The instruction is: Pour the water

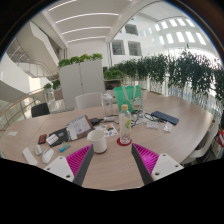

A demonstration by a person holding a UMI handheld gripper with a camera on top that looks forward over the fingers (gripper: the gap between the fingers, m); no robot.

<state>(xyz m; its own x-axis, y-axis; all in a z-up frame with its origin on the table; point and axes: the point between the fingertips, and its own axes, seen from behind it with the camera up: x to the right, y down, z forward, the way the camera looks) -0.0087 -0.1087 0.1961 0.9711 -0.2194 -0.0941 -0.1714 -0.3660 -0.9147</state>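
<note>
Pale wooden table (150, 125) with a smooth, softly shining top, glossy white cup (98, 140), clear plastic bottle (124, 121) (red coaster-like base under it), translucent green plastic container (128, 97), matt ridged magenta pads (146, 156) on the gripper (112, 160).

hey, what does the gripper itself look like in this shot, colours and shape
The gripper shows as two fingers, each wedge-shaped with a bright magenta pad on its inner face, ribbed with fine ridges. The outer parts look white or pale grey. No cables, markings, hand or sleeve are visible.

Wooden table (180, 135) bears a white cup (98, 140), bottle (124, 126), notebook (165, 118).
</note>
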